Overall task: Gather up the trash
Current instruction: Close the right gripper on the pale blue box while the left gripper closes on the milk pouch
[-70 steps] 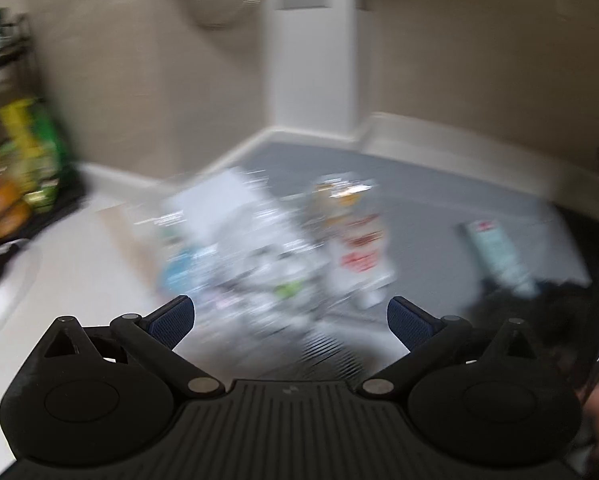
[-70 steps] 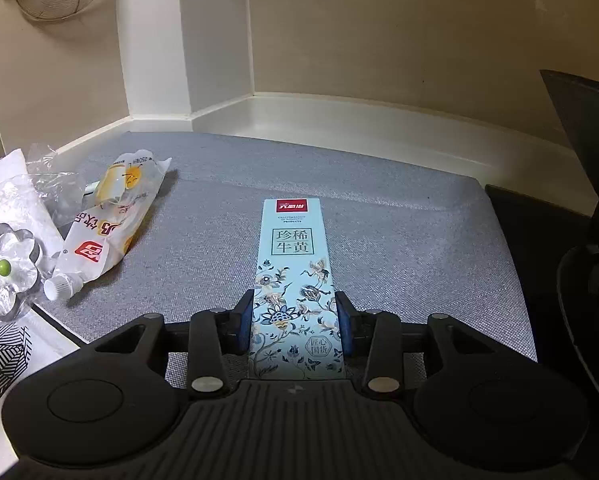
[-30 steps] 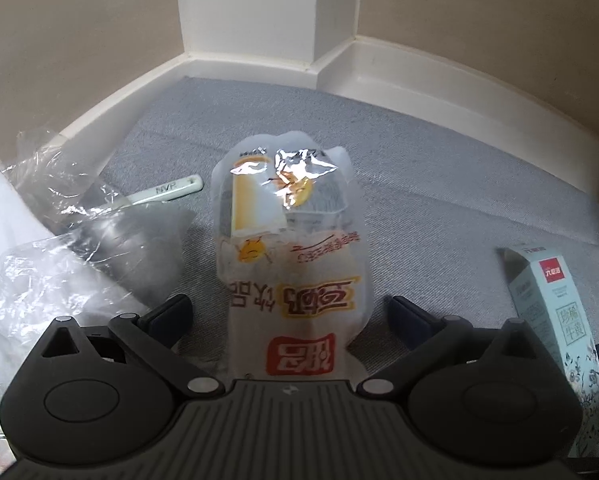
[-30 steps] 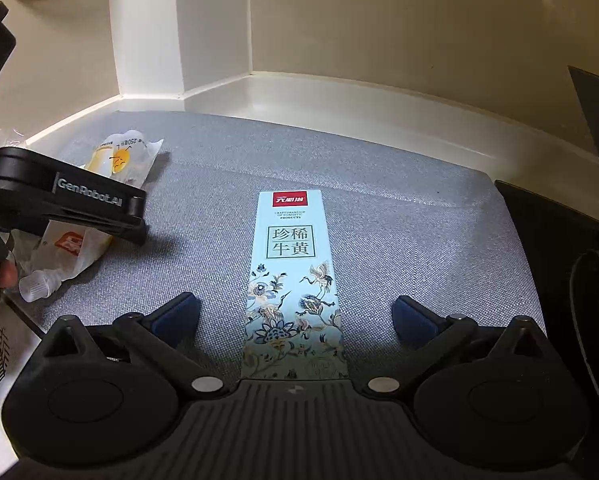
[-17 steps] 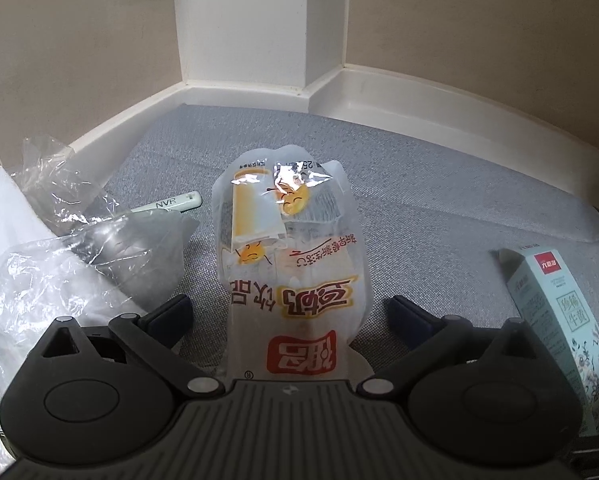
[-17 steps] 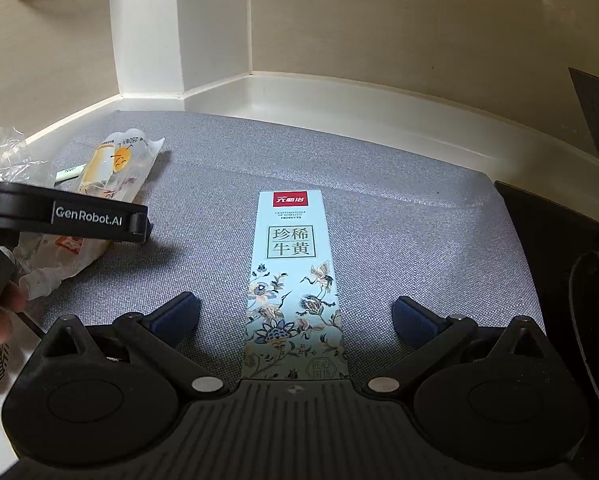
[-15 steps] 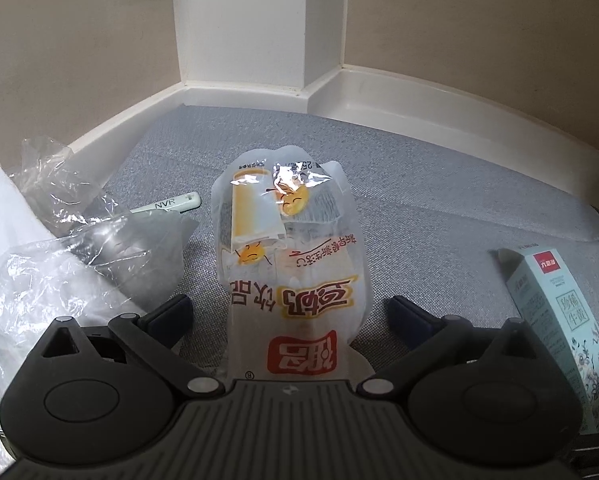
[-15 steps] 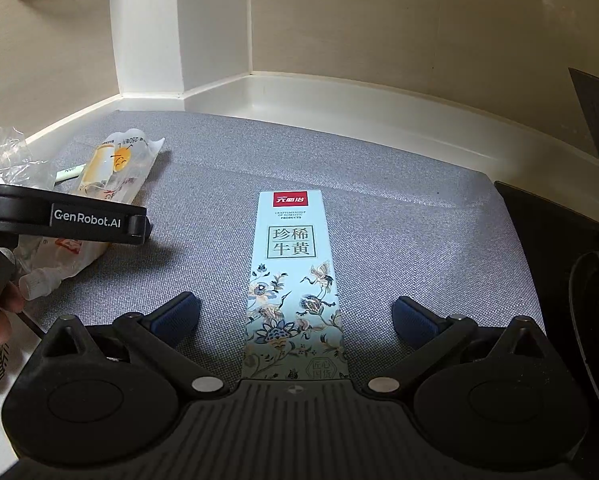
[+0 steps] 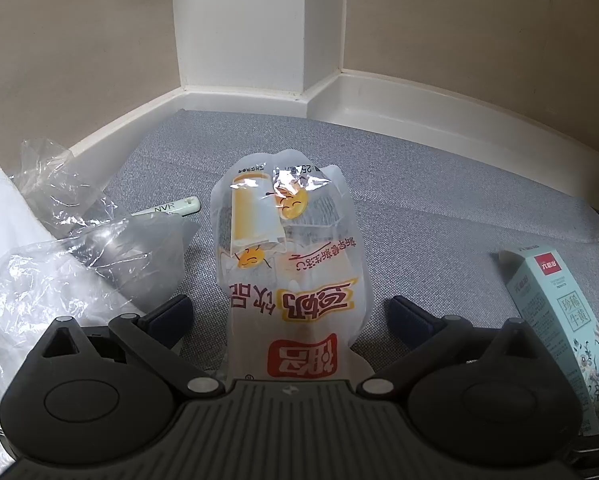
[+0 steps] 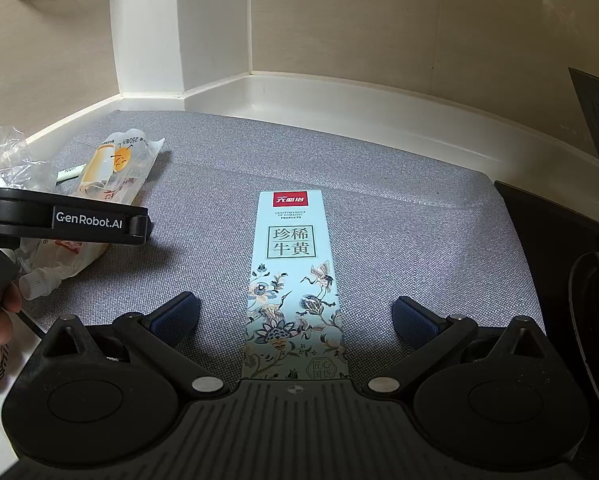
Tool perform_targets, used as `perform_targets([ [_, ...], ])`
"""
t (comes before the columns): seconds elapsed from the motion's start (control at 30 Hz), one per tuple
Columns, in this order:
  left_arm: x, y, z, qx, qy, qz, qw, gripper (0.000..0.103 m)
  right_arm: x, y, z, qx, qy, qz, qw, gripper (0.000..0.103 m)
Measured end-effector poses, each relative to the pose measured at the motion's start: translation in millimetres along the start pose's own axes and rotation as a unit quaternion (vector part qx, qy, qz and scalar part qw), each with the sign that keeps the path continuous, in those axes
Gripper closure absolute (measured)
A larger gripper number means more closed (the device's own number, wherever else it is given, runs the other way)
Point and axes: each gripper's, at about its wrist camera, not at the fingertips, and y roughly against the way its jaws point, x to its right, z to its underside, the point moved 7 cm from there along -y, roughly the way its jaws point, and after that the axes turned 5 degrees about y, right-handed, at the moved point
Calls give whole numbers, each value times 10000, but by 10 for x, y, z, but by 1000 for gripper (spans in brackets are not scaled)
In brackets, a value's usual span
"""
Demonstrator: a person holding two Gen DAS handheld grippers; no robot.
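Observation:
A clear drink pouch [image 9: 295, 264] with yellow and red print lies flat on the grey fabric surface [image 9: 439, 208], between the wide-apart fingers of my open left gripper [image 9: 289, 312]. A pale blue carton [image 10: 295, 280] with bird and flower print lies lengthwise between the fingers of my open right gripper [image 10: 295, 316], untouched by either pad. In the right wrist view the same pouch [image 10: 111, 176] sits at the left under the black body of the left gripper. The carton [image 9: 555, 320] also shows at the right edge of the left wrist view.
Crumpled clear plastic bags [image 9: 59, 248] lie left of the pouch, over a white sheet. A small pale green stick marked NVR [image 9: 171, 208] lies beside them. A white baseboard [image 10: 339, 104] and beige walls border the surface. A dark object [image 10: 595, 280] stands at the right.
Earlier my right gripper was shut on the carton; it has since opened and the carton lies free. The left gripper swung over to the pouch and has been still since.

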Motion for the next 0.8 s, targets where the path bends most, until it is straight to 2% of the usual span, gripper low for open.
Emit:
perform_targets([
  [0.27, 1, 7, -6, -86, 48, -66, 9999, 0, -2, 2, 0, 0, 1, 1, 10000, 0],
  [0.47, 13, 4, -57, -410, 84, -121, 9991, 2, -7, 11, 2, 13, -3, 14, 10000, 2],
  [0.5, 21, 31, -67, -398, 78, -105, 9991, 14, -3, 27, 1, 51, -15, 26, 10000, 13],
  [0.53, 31, 74, -85, -341, 59, -77, 9994, 35, -1, 52, -6, 129, -23, 33, 9999, 21],
  [0.6, 58, 134, -115, -365, 39, -81, 9993, 37, 20, 98, -7, 269, -71, 79, 9996, 62],
  [0.8, 138, 289, -124, -219, -5, 115, 9997, 40, 142, 174, -27, 555, -456, 75, 9974, 62],
])
